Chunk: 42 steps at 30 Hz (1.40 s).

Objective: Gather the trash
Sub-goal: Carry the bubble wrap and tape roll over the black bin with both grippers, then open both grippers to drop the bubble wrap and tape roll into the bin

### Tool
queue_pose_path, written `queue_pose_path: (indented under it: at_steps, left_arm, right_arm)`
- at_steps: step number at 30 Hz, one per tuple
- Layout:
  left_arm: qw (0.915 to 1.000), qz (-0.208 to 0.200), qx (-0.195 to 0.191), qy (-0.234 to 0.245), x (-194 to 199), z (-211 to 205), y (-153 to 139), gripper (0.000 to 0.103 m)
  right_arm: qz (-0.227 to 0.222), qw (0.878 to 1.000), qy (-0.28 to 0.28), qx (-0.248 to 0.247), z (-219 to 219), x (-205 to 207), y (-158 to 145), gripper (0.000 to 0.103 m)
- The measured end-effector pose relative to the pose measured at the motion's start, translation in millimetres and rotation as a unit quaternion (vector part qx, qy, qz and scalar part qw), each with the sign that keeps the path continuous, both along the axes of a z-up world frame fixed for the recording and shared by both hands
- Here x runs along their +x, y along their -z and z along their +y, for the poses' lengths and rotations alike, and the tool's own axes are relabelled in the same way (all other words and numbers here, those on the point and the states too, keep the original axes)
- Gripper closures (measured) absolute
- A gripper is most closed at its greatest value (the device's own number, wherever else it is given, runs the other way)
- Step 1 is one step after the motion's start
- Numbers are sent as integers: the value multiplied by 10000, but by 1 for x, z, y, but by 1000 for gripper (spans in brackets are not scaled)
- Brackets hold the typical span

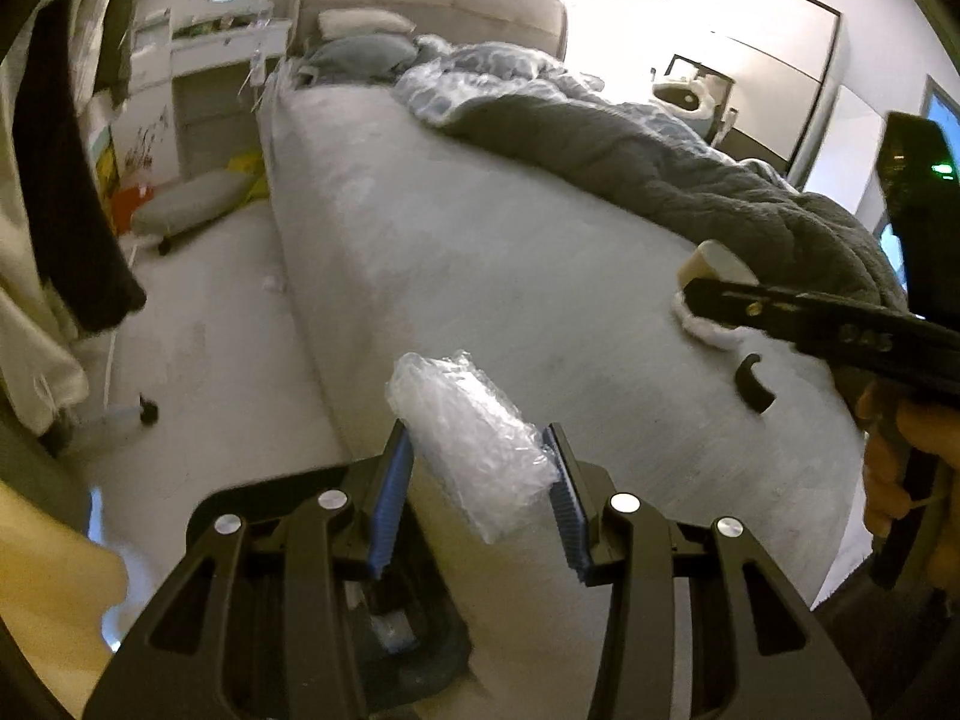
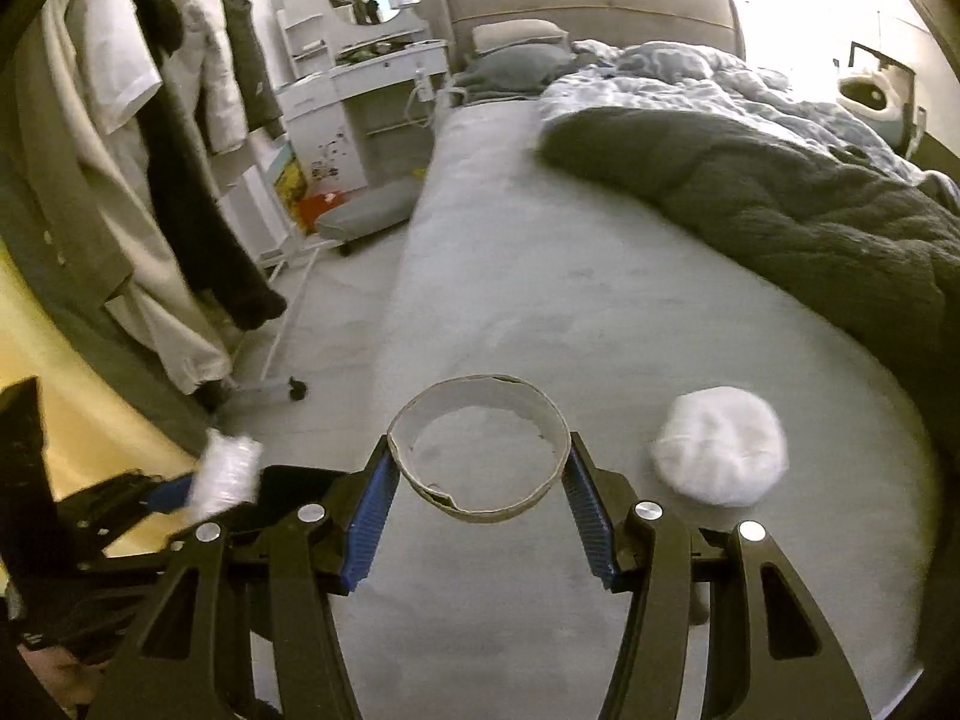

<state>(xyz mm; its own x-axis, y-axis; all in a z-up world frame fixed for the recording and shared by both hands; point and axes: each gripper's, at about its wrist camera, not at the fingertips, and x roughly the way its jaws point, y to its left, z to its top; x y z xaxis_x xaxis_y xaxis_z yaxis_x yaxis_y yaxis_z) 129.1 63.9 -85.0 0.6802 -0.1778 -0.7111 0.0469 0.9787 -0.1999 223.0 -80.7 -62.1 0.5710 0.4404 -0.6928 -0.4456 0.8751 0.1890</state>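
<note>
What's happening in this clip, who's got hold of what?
A person is clearing trash off a bed with handheld tongs. The left tongs grip a crumpled clear plastic wrap; the right tongs hold an empty cardboard tape ring. A white wad lies on the mattress, not picked up.

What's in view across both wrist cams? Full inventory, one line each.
crumpled clear plastic wrap: 1, clear, between left gripper pads
empty cardboard tape ring: 1, beige, between right gripper pads
white crumpled wad: 1, white, on the bed, right of the ring
small black curved piece: 1, black, on the bed
bed: 1, grey sheet, centre
dark grey quilt: 1, bed's far side
pillows: 2, white and grey, by headboard
hanging clothes: several, white and black, left
white vanity with mirror: 1, beside bed
left gripper: shut on wrap
right gripper: shut on ring
</note>
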Motion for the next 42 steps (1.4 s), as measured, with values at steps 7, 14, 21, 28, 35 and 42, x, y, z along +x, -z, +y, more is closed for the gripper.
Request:
queue_pose_path:
  at_steps: [7, 14, 21, 28, 35, 42]
  left_arm:
    - [9988, 399, -89, -279, -8, 34, 21, 56]
    - [9947, 881, -121, -513, -15, 69, 49, 56]
    - [9850, 1555, -326, -669, -22, 98, 84, 56]
    - [9720, 2205, -446, -672, -28, 108, 111, 54]
    - [9670, 2396, -507, -696, -39, 115, 115, 38]
    - [9684, 2302, -560, -775, -50, 130, 109, 24]
  right_arm:
    - [11, 9990, -437, -81, 47, -17, 4, 47]
    - [28, 9953, -926, -298, 97, -30, 13, 47]
    - [80, 9902, -1311, -482, 132, -38, 25, 47]
    - [171, 9864, -1524, -596, 153, -40, 35, 47]
    - [424, 9851, -1566, -570, 162, -34, 47, 47]
    - [633, 9808, -1652, -822, 179, -32, 67, 47]
